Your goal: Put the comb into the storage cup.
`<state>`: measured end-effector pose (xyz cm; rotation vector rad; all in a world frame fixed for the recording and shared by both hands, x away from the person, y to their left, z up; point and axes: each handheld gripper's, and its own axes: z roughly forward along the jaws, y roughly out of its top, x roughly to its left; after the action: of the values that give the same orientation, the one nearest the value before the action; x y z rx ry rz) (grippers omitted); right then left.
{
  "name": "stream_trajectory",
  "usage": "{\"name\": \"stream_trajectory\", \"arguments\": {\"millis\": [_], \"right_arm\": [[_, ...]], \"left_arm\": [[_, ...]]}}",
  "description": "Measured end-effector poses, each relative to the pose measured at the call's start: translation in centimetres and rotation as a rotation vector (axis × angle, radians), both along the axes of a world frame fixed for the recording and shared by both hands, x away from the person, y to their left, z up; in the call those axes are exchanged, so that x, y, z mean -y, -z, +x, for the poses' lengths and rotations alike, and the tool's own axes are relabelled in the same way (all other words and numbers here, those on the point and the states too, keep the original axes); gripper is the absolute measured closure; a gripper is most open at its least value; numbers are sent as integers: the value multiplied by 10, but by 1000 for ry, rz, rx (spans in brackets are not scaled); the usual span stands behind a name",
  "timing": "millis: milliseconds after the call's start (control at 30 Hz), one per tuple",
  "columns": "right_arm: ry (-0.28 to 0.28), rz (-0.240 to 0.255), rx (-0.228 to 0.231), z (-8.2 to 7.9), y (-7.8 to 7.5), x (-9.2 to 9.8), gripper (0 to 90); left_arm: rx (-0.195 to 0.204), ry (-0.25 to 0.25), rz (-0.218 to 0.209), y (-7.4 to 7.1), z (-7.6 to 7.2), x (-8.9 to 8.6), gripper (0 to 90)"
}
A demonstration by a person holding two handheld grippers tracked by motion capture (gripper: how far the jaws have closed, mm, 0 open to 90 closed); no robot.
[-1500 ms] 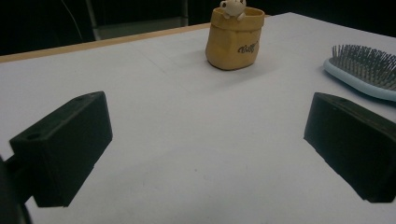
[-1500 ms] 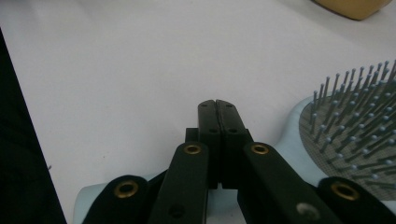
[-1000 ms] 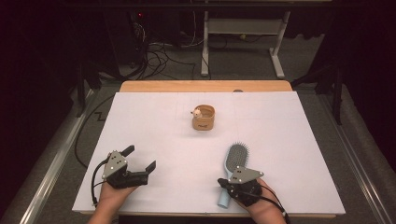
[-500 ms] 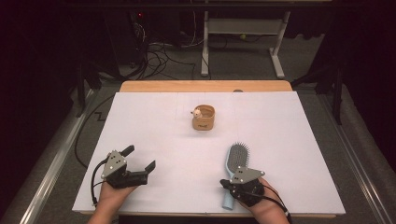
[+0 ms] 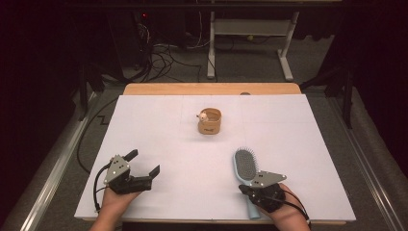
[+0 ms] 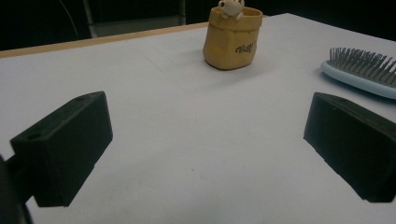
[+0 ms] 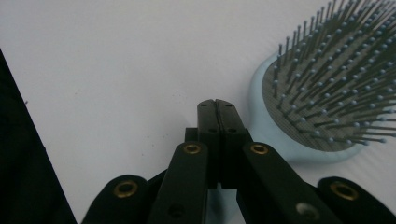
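High view: pale-blue hairbrush (image 5: 245, 166) lies flat on the white tabletop (image 5: 168, 134), near-right, bristles up, head pointing away from the person and handle toward them. The right gripper (image 5: 251, 186) sits directly over the handle, w/ the handle end poking out below it near the tabletop's front edge. Right gripper view: its fingers (image 7: 208, 116) are pressed fully together, pad to pad, nothing between them; a bit of blue handle shows underneath, and the brush head sits just right of the tips. So it isn't gripping the brush, it's hovering over or resting on the handle; contact can't be told. Probably it's lining up along the handle, since that's the narrow part a two-finger grip can take, whereas the head is too wide and bristly. It'd need to spread the fingers first to straddle it. The left gripper (image 5: 143, 162) is well apart at near-left, low to the tabletop, fingers (image 6: 70, 140) spread wide and holding nothing, and looks parked out of the way. Left gripper view looks across bare tabletop to the small tan pouch-shaped pot (image 6: 232, 39) w/ a little animal figure (image 6: 230, 7) peeking over its rim. The pot stands upright at mid-tabletop, well clear of the brush and both hands, prob. the spot the brush is meant for, though that's a guess.
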<state>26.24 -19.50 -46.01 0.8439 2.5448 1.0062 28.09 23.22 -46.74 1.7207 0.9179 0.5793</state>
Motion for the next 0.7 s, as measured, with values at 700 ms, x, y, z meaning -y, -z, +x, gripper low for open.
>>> {"name": "stream_trajectory", "arguments": {"millis": [700], "right_arm": [[74, -73, 18, 6, -7, 27, 900]], "left_arm": [[-3, -1, -2, 0, 0, -1, 18]]}}
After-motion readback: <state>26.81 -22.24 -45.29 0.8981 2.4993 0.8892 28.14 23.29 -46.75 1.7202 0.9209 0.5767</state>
